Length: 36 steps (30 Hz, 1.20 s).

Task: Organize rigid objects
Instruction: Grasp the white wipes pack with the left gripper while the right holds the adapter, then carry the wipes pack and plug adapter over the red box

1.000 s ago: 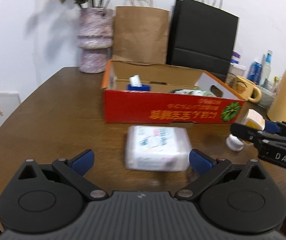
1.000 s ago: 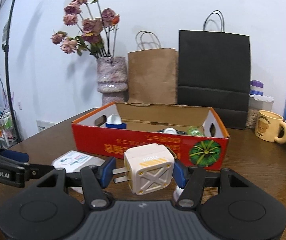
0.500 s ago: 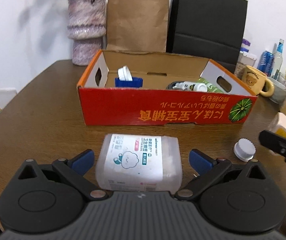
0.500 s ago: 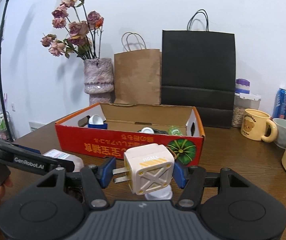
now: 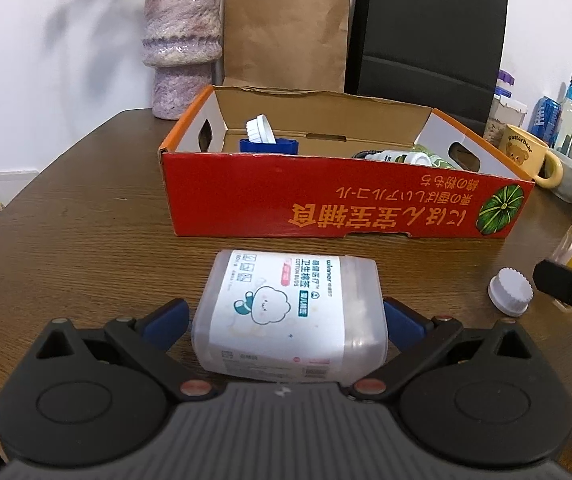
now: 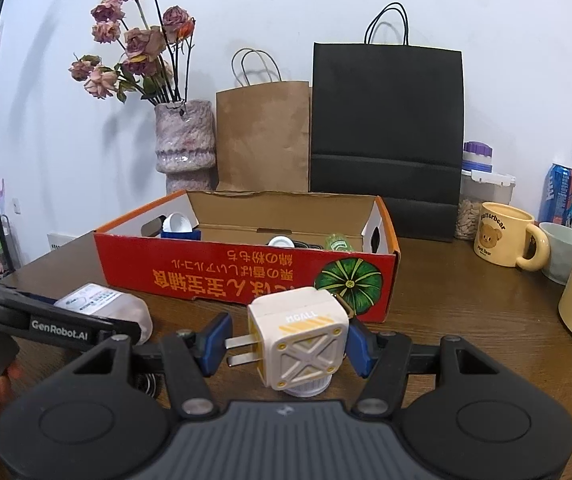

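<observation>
On the brown wooden table, the red cardboard box sits at centre frame, already holding a few items — the loading step looks underway. Lower centre, the left gripper brackets the cotton-bud box, jaws wide, contact uncertain, so it must close next. The right gripper is clenched on the white charger plug before the box — next, carry it over the rim.

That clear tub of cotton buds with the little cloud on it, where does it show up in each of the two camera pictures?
Left wrist view: the cotton bud tub lies low in the centre, between the left claw fingers, in front of the red box.
Right wrist view: the tub is at lower left, partly hidden behind the left claw.
Shared landmark: the red box with the pumpkin picture.
</observation>
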Each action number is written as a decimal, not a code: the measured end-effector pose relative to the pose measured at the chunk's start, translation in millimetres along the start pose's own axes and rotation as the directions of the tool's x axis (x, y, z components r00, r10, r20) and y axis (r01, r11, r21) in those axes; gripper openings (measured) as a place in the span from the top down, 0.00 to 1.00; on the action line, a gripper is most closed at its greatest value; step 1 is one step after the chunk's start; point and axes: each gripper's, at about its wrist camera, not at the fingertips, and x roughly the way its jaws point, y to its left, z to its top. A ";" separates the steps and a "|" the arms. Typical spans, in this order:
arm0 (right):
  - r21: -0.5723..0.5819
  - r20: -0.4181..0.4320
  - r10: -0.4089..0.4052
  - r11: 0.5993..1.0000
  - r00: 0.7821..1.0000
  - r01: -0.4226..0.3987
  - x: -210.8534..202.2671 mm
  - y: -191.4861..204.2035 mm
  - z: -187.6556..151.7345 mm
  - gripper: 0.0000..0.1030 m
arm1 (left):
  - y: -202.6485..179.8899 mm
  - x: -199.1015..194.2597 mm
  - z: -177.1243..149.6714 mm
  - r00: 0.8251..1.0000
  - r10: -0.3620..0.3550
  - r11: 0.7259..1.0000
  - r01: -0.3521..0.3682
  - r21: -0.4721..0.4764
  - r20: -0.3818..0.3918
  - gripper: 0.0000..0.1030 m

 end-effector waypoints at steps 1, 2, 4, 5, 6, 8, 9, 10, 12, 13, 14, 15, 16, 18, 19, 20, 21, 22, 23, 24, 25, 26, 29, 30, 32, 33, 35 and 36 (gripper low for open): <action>-0.001 -0.001 -0.001 1.000 1.000 0.001 0.1 0.5 0.1 0.43 | -0.3 -0.3 -0.3 1.000 0.000 1.000 0.000 0.001 0.003 0.02; -0.002 -0.002 -0.001 1.000 1.000 0.001 0.3 0.7 0.0 0.43 | -0.6 -0.5 -0.6 1.000 0.000 1.000 0.000 0.001 0.005 0.04; -0.004 -0.004 0.000 1.000 1.000 0.000 0.6 1.5 -0.3 0.43 | -1.2 0.1 -0.9 1.000 0.002 1.000 -0.002 0.001 0.004 0.07; -0.005 -0.004 0.001 1.000 1.000 -0.001 0.8 1.0 -0.5 0.43 | -1.1 0.4 -1.2 1.000 0.001 1.000 -0.001 -0.001 0.002 0.11; -0.006 -0.004 0.001 1.000 1.000 -0.001 0.9 1.3 -0.6 0.43 | -0.8 0.9 -1.2 1.000 -0.001 1.000 0.001 -0.003 0.000 0.13; -0.007 -0.004 0.001 1.000 1.000 -0.001 1.0 1.2 -0.6 0.43 | -0.2 1.3 -1.8 1.000 -0.012 1.000 0.012 -0.008 -0.002 0.18; -0.007 -0.004 0.001 1.000 1.000 -0.001 1.1 1.4 -0.7 0.43 | -0.4 1.0 -2.0 1.000 -0.012 1.000 0.012 -0.008 -0.001 0.18; -0.006 -0.005 0.002 1.000 1.000 -0.002 1.1 1.3 -0.7 0.43 | -0.6 0.6 -2.6 1.000 -0.011 1.000 0.011 -0.007 0.002 0.18; -0.007 -0.005 0.001 1.000 1.000 -0.001 1.1 1.4 -0.7 0.43 | -0.8 0.4 -3.4 1.000 -0.010 1.000 0.010 -0.006 0.004 0.18; -0.008 -0.005 0.002 1.000 1.000 -0.002 1.3 1.9 -0.8 0.43 | -1.2 0.1 -3.7 1.000 -0.008 1.000 0.008 -0.005 0.006 0.18; -0.010 -0.004 0.003 1.000 1.000 -0.003 1.0 2.2 -1.1 0.43 | -1.3 -0.1 -4.0 1.000 -0.007 1.000 0.007 -0.005 0.007 0.18; -0.010 -0.004 0.004 1.000 1.000 -0.004 1.0 2.5 -1.2 0.43 | -1.2 -0.3 -4.1 1.000 -0.007 1.000 0.007 -0.005 0.007 0.18; -0.012 -0.004 0.005 1.000 1.000 -0.005 0.8 2.6 -1.3 0.43 | -1.1 -0.4 -4.1 1.000 -0.009 1.000 0.009 -0.004 0.007 0.18; -0.012 -0.004 0.005 1.000 1.000 -0.005 0.7 2.8 -1.5 0.43 | -1.8 -0.5 -3.9 1.000 -0.017 1.000 0.017 0.000 0.004 0.18; -0.012 -0.004 0.005 1.000 1.000 -0.005 0.7 2.9 -1.5 0.43 | -2.4 -0.7 -3.8 1.000 -0.017 1.000 0.017 0.004 0.005 0.18; -0.012 -0.004 0.004 1.000 1.000 -0.004 0.6 2.9 -1.5 0.43 | -2.9 -1.4 -4.2 1.000 -0.017 1.000 0.017 0.006 0.005 0.18; -0.012 -0.003 0.004 1.000 1.000 -0.004 0.6 3.0 -1.6 0.43 | -3.1 -2.3 -4.4 1.000 -0.015 1.000 0.015 0.007 0.009 0.18; -0.012 -0.003 0.004 1.000 1.000 -0.004 0.6 2.9 -1.6 0.43 | -3.2 -3.8 -4.8 1.000 -0.009 1.000 0.009 0.007 0.015 0.19; -0.012 -0.003 0.005 1.000 1.000 -0.005 0.7 2.9 -1.6 0.43 | -3.3 -5.4 -4.8 1.000 -0.007 1.000 0.007 0.007 0.021 0.19; -0.012 -0.003 0.005 1.000 1.000 -0.005 0.7 3.0 -1.6 0.43 | -3.6 -7.2 -4.6 1.000 -0.007 1.000 0.006 0.008 0.028 0.19; -0.012 -0.003 0.004 1.000 1.000 -0.005 0.7 3.1 -1.7 0.43 | -4.6 -9.4 -4.6 0.999 -0.002 1.000 0.002 0.011 0.038 0.19; -0.012 -0.003 0.004 1.000 1.000 -0.004 0.7 3.1 -1.7 0.43 | -5.9 -12.1 -5.0 0.999 0.004 1.000 -0.005 0.017 0.051 0.19; -0.013 -0.001 0.005 1.000 1.000 -0.005 0.2 3.4 -1.5 0.43 | -9.9 -20.1 -5.4 0.996 0.015 0.999 -0.018 0.031 0.083 0.19; -0.013 0.000 0.005 1.000 1.000 -0.005 0.1 3.8 -1.5 0.43 | -10.7 -22.9 -5.5 0.996 0.013 0.999 -0.016 0.035 0.093 0.19; -0.014 0.003 0.005 1.000 1.000 -0.005 -0.9 4.7 -1.0 0.43 | -13.8 -29.6 -5.1 0.993 0.014 0.999 -0.019 0.041 0.115 0.19; -0.014 0.004 0.005 1.000 1.000 -0.005 -1.1 4.9 -0.7 0.43 | -15.4 -32.4 -5.0 0.992 0.015 0.999 -0.020 0.044 0.126 0.19; -0.012 0.007 0.006 1.000 1.000 -0.006 -1.8 5.0 -0.2 0.43 | -18.6 -38.9 -4.9 0.989 0.017 0.999 -0.024 0.048 0.147 0.19; -0.010 0.010 0.007 1.000 1.000 -0.007 -2.3 5.0 0.4 0.43 | -20.2 -41.8 -4.6 0.988 0.017 0.998 -0.025 0.050 0.156 0.19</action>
